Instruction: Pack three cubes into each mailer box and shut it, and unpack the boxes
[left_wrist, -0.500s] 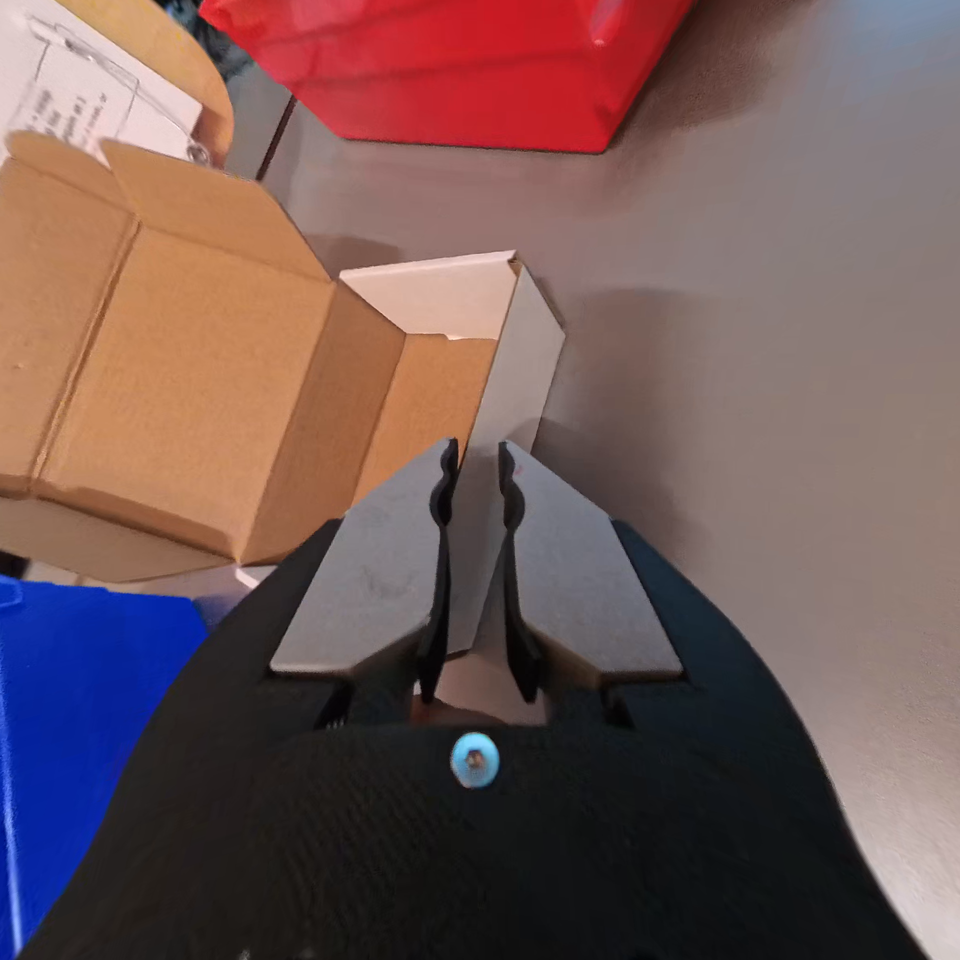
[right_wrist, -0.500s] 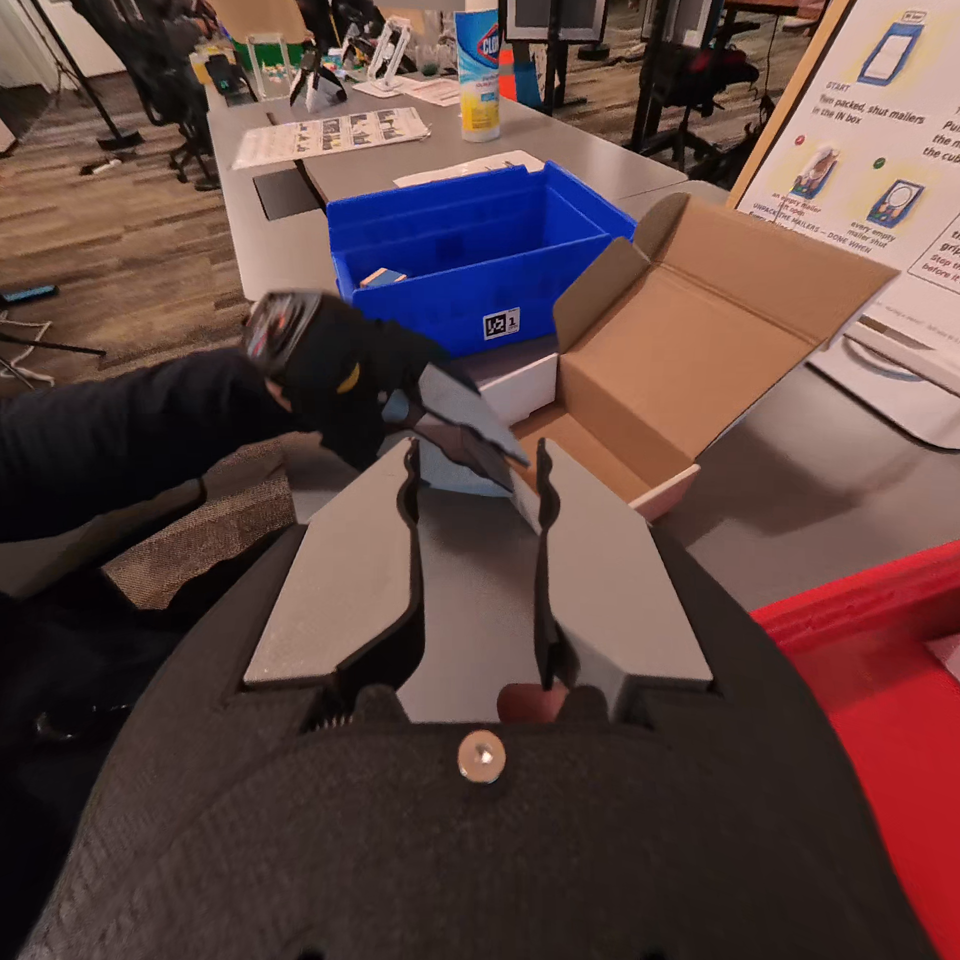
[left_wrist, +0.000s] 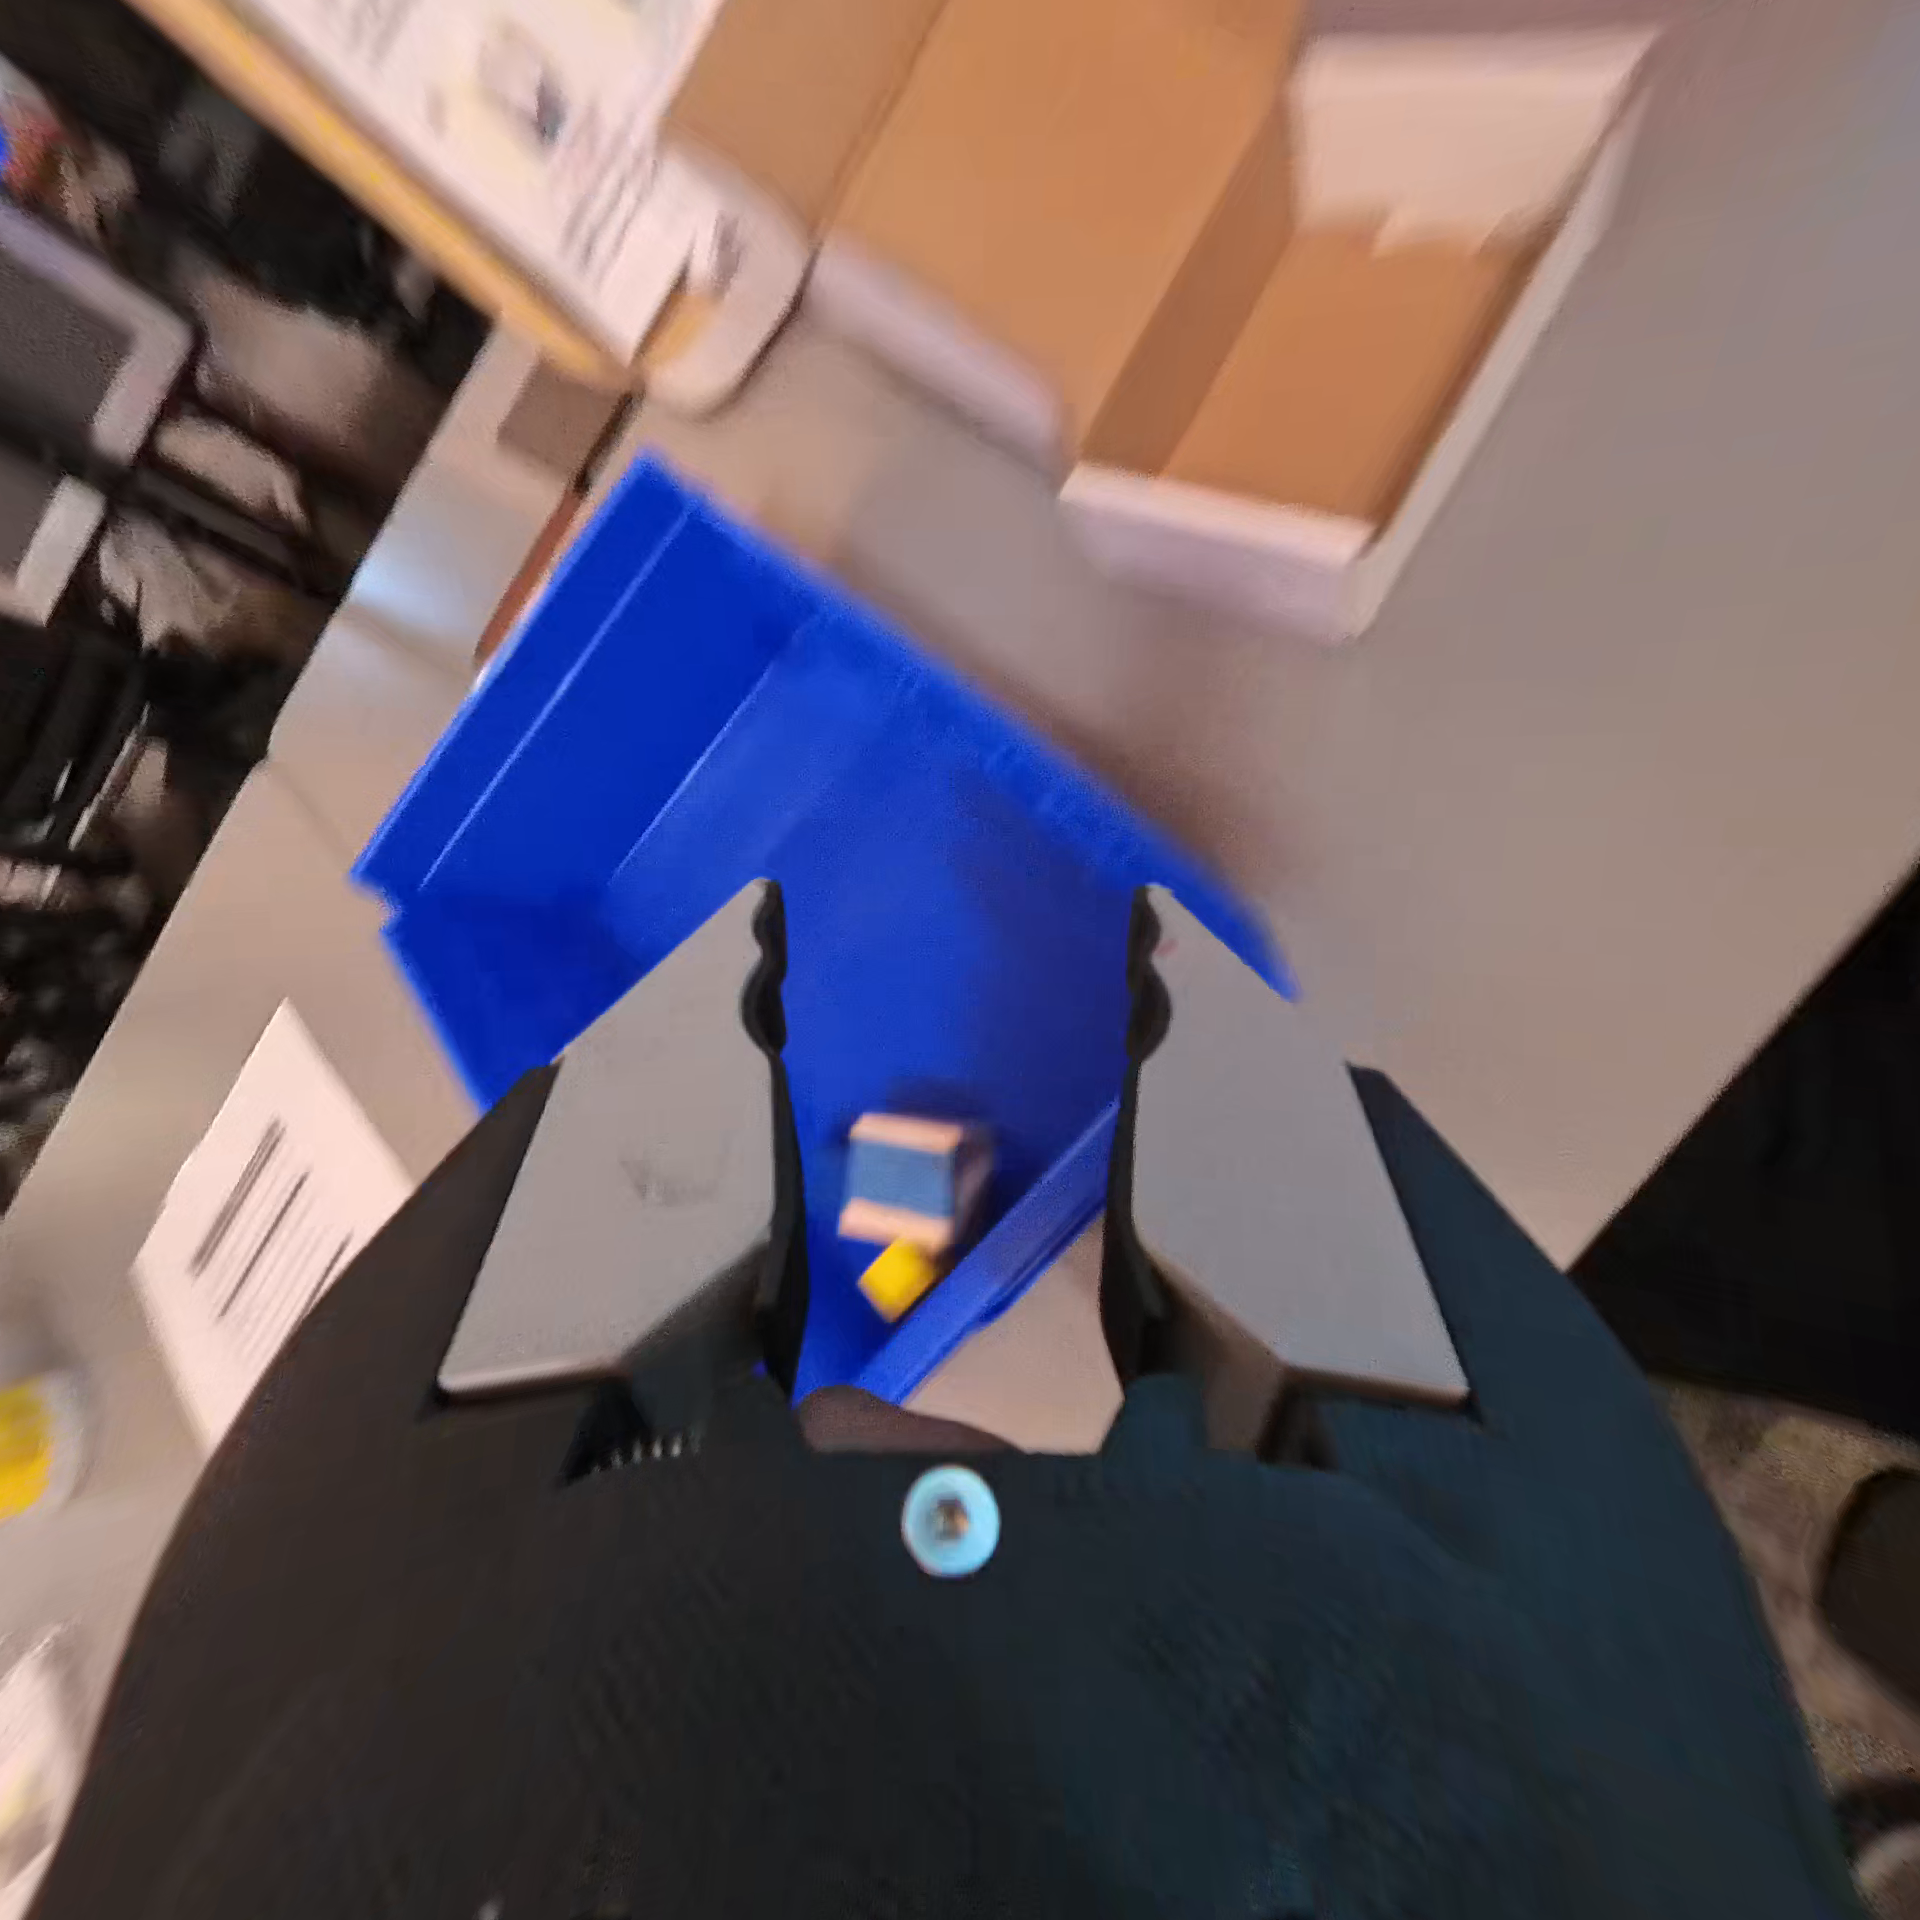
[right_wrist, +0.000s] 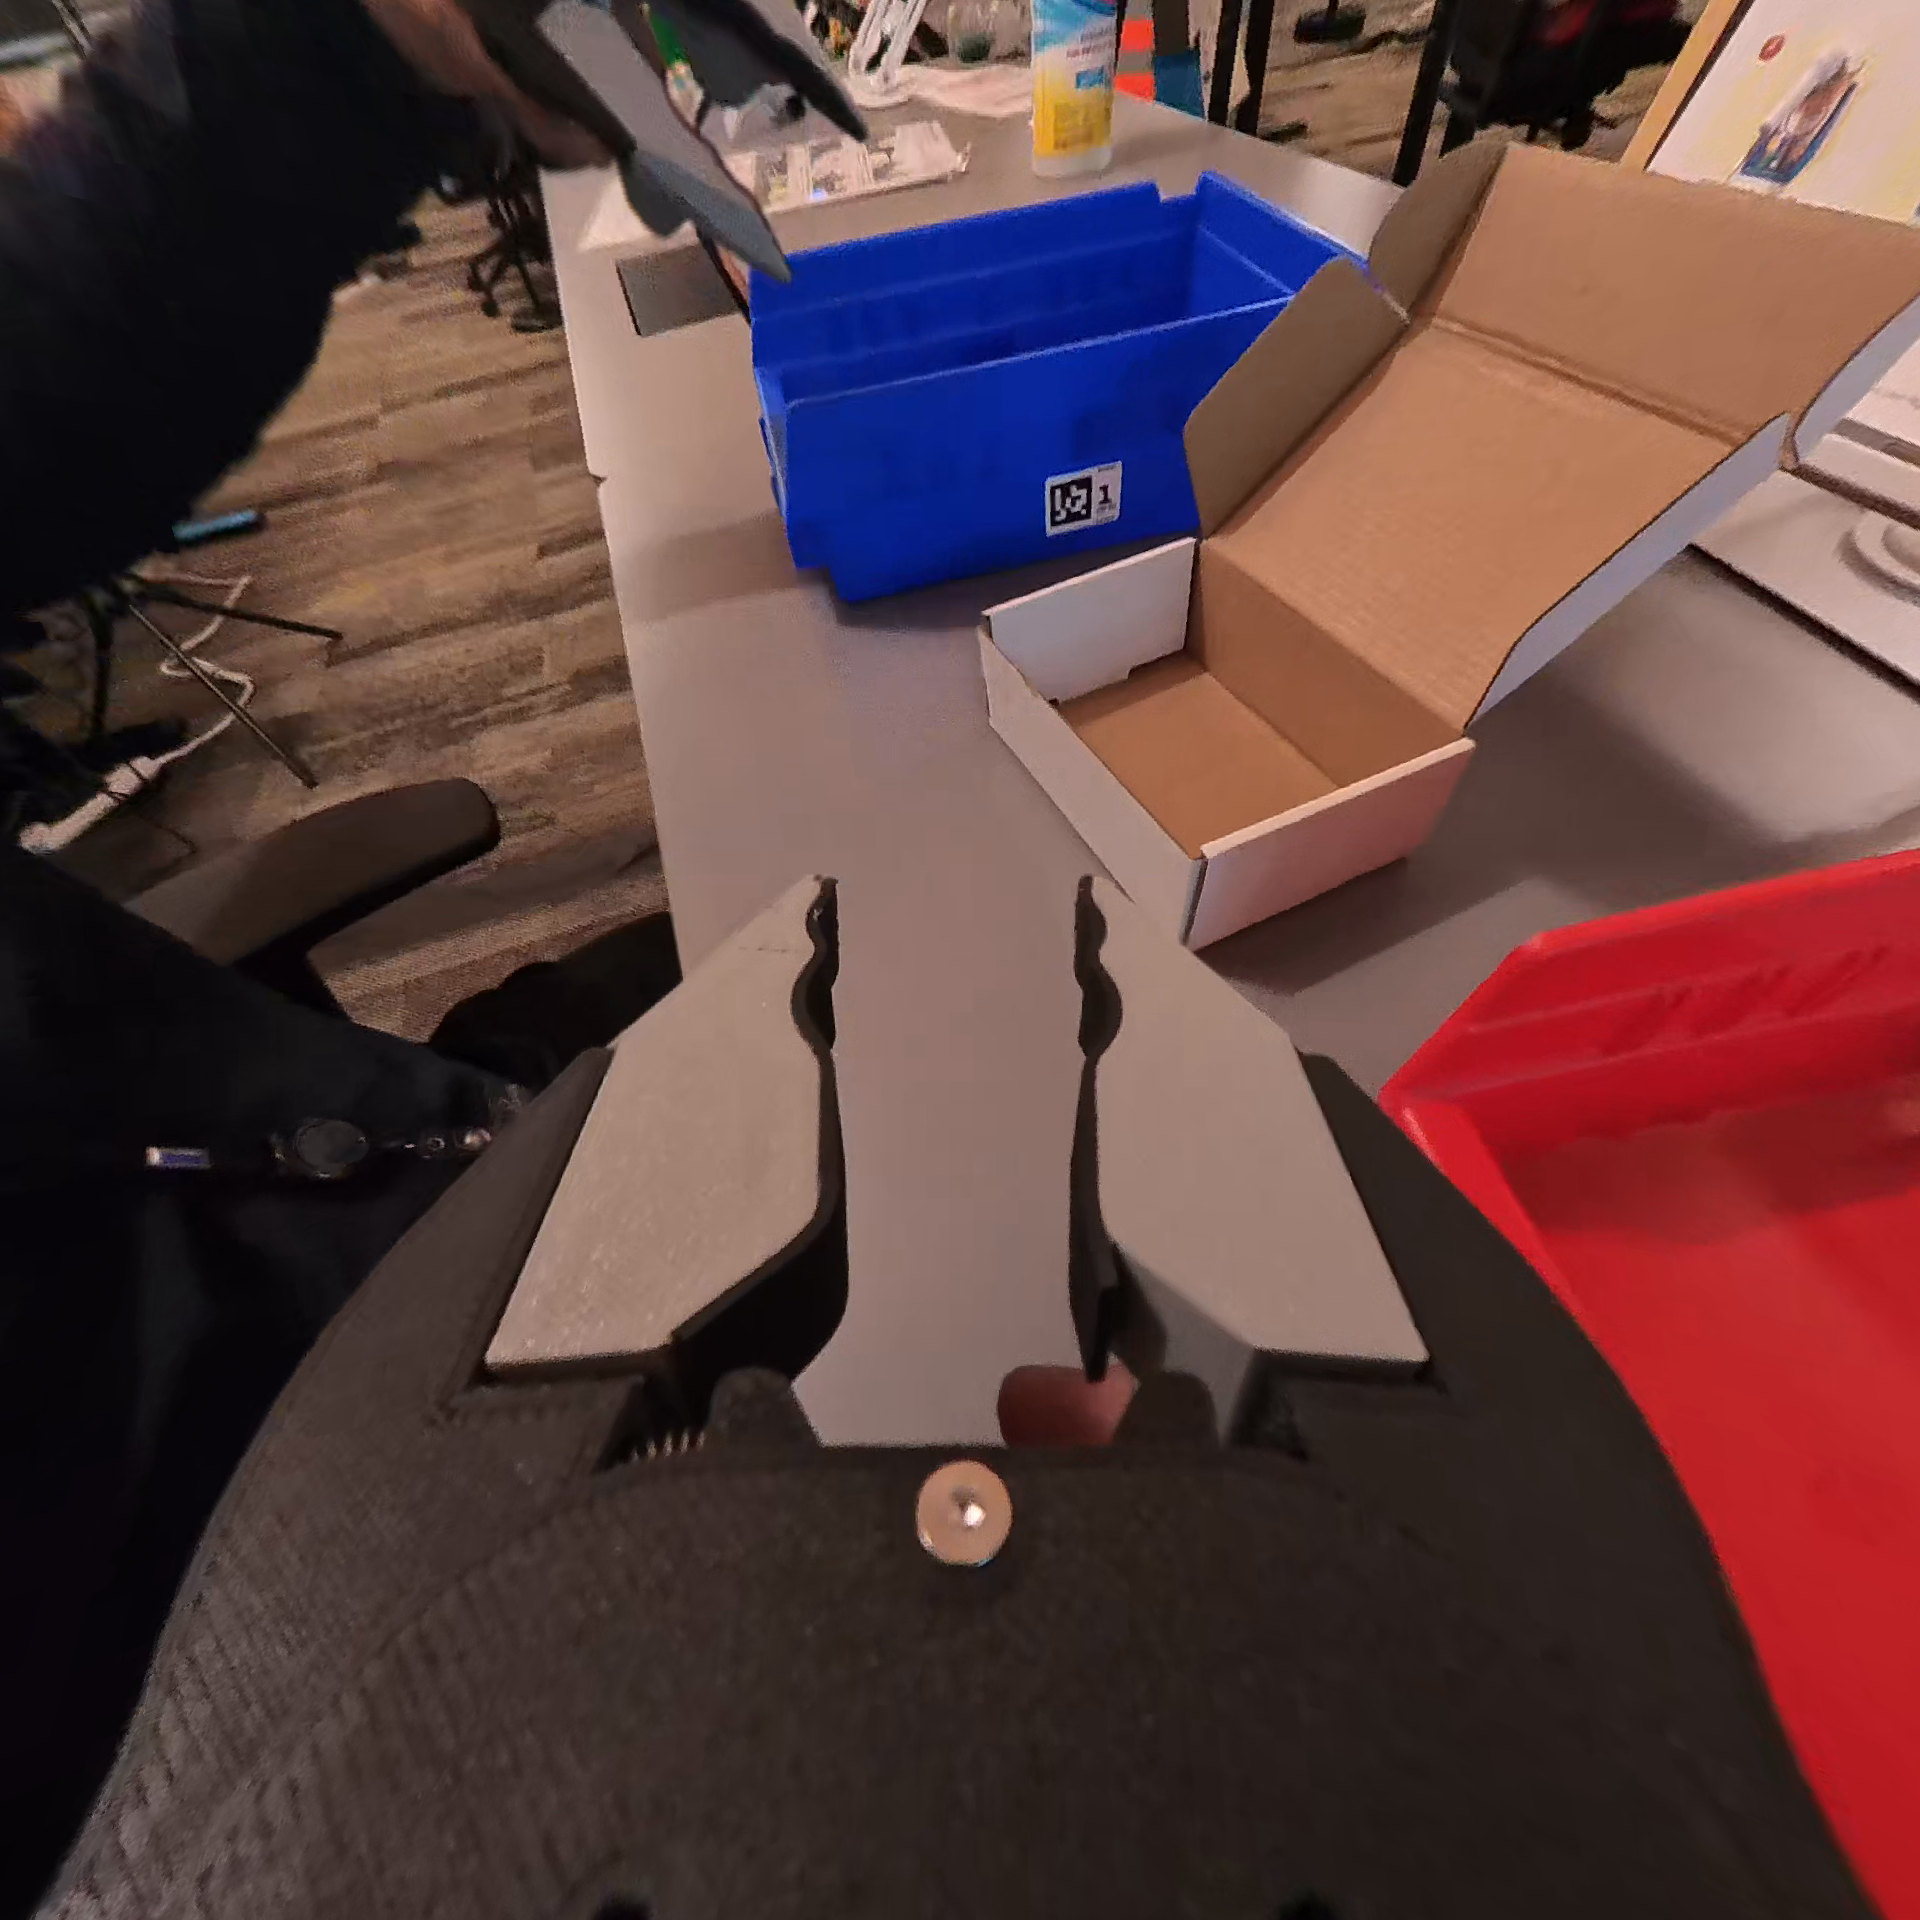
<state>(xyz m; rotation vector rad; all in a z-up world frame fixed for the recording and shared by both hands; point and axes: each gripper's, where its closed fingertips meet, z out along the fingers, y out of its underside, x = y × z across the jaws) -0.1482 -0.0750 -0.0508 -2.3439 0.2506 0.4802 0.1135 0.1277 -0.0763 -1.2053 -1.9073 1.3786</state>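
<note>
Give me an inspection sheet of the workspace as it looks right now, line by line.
Surface: grey table, bare in front of the right claw.
Job's things: open mailer box, empty; blue bin holding a blue cube and a yellow cube; red bin.
Clutter: spray bottle; papers; instruction board.
Grippers: left claw open, above the blue bin; right claw open, empty.
Cables: white cord on floor.
Surroundings: office chair, carpet.

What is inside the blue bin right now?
In the blue bin lie a blue-faced cube and a yellow cube; the hand-held gripper hides the near corner.
</note>
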